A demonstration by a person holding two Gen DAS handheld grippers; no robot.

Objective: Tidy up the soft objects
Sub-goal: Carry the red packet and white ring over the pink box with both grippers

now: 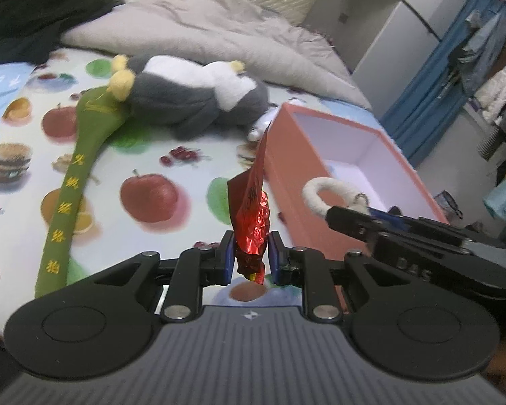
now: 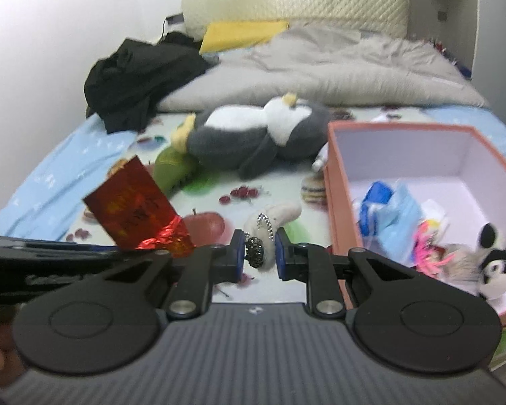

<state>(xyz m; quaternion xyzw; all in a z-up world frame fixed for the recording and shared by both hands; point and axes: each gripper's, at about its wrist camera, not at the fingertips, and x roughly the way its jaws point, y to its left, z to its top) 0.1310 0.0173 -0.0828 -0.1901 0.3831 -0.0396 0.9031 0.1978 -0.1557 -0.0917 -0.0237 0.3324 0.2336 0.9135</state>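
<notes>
Two grippers, both mine, each closed on one item. Left gripper (image 1: 251, 258) pinches one red foil packet (image 1: 253, 216), crinkled and shiny at grip, flatter above, held above bed (image 1: 145, 155). Right gripper (image 2: 259, 254) clamps one cream plush keychain (image 2: 276, 217) with black sparkly ball and bead chain, also above bed. One salmon box (image 2: 335, 199), white inside, at right, holds one panda plush (image 2: 496, 270), blue and pink bits. On fruit-print sheet: one grey-white penguin plush (image 1: 192, 94), one green fabric massage stick (image 1: 81, 155).
</notes>
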